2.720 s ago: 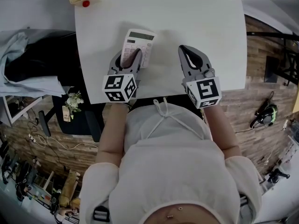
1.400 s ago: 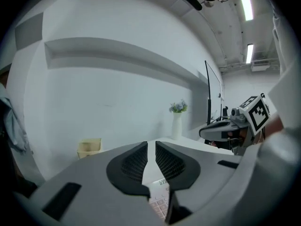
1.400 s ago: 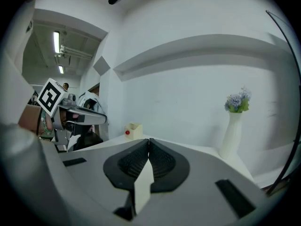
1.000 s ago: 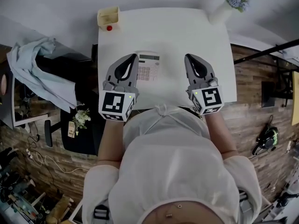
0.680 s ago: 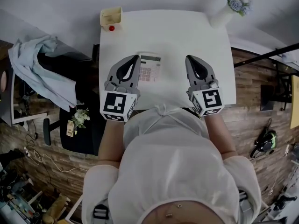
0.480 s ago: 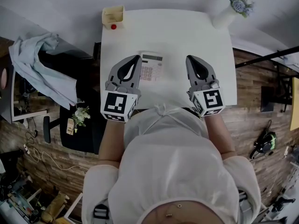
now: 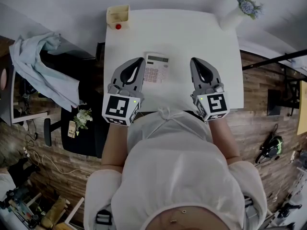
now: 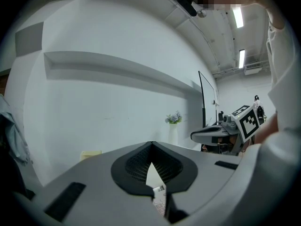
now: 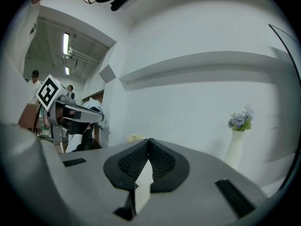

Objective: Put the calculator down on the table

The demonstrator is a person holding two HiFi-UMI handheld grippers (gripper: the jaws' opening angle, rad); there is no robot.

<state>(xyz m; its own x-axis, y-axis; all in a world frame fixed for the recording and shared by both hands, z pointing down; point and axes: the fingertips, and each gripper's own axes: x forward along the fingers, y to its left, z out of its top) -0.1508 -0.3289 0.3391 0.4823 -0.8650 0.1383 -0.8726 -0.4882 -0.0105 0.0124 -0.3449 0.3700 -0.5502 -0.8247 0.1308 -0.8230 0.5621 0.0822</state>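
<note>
The white calculator point(image 7: 157, 68) lies flat on the white table point(image 7: 192, 30), display away from me. My left gripper point(image 7: 140, 60) hovers just left of it, its right jaw over the calculator's left edge, jaws shut with nothing between the pads. In the left gripper view the tips point(image 8: 151, 144) meet, and a strip of the calculator point(image 8: 160, 199) shows through the gap below them. My right gripper point(image 7: 193, 60) stands apart to the calculator's right, also shut and empty; its tips point(image 9: 149, 140) touch in its own view.
A yellow holder point(image 7: 118, 14) with a red dot beside it sits at the table's far left corner. At the far right corner stands a white vase point(image 7: 233, 14) with blue flowers. A dark chair with a pale cloth point(image 7: 36, 66) is left of the table.
Earlier my left gripper held the calculator tilted above the table; it now lies flat, released, and the jaws are shut empty. Over the last second both grippers stayed still.
</note>
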